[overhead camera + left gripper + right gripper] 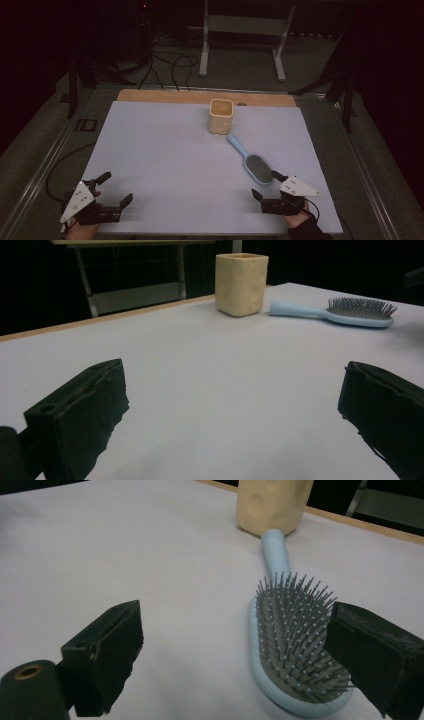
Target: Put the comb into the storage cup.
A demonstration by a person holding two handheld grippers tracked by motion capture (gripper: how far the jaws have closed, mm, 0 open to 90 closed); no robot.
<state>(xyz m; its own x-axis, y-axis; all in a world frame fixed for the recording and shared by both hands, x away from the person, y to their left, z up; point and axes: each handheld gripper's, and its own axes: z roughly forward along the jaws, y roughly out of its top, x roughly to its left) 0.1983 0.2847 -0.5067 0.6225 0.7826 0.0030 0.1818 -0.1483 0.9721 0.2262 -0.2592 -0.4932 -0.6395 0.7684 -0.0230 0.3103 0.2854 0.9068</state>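
Pale-blue plastic hairbrush (251, 160), bristles up, lying toward the table's (165, 160) right edge, handle tip beside the cream cup (221, 116) near the far edge. Right gripper (267, 185) just at the brush head, jaws apart; left gripper (116, 187) near the front-left corner, jaws apart too. Risk: pinching springy bristles, slipping, or nudging the cup.

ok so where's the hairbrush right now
In the high view the light blue hairbrush lies bristles up on the table's right half, its handle end by the yellow cup, its head just ahead of the open right gripper.
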